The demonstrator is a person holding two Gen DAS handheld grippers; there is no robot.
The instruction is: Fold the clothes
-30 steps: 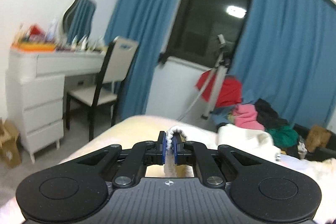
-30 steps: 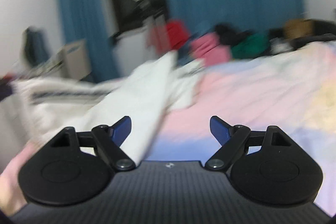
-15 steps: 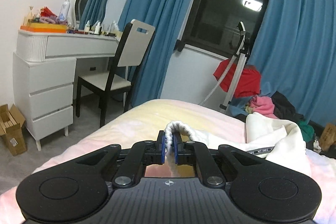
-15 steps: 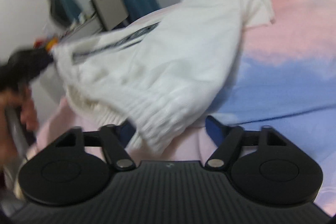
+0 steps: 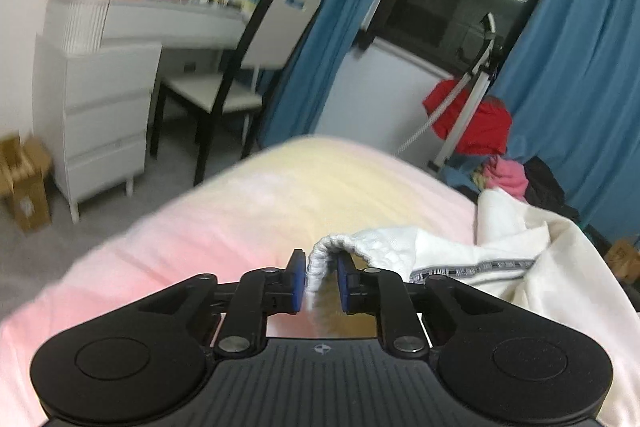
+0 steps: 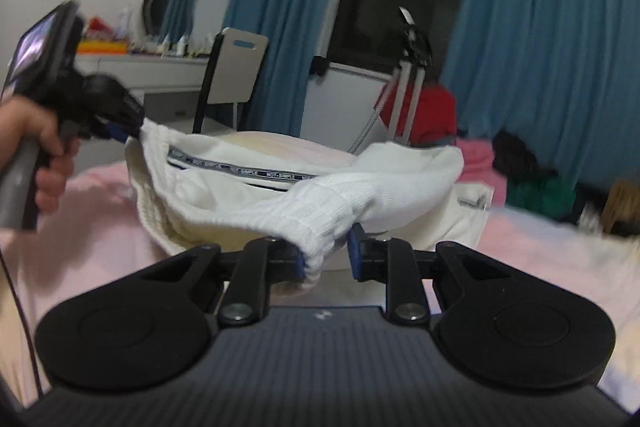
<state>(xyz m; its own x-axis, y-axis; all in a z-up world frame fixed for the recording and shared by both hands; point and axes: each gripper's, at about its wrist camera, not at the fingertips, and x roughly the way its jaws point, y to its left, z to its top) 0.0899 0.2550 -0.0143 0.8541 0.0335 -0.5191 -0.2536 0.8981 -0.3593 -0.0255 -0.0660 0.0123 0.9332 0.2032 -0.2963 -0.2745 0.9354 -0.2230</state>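
- We hold a white sweater above the bed, strung between our two claws.
- Left claw: its jaws are opening. A ribbed edge of the sweater stands between the blue pads; it lies against the left pad and clear of the right one, so we judge the grip as slack, not clamped.
- Right claw: its jaws are closing around a ribbed cuff. The cuff touches the left pad; a gap shows at the right pad, so the clamp is not yet made.
- Key relation: the sweater's long axis runs from the left claw, seen at upper left in the right wrist view, down and across to the right claw. The trim band follows that same line.
- The body of the sweater sags between the two claws and its far part rests on the bed.
- The cuff lies directly in front of the right claw, so the right hand is the nearer one for the next pull.
- Risk, as we judge it: with the left side loosening before the right side clamps, the sweater may drop to the bed.
- A clothes pile lies beyond the bed, well apart.
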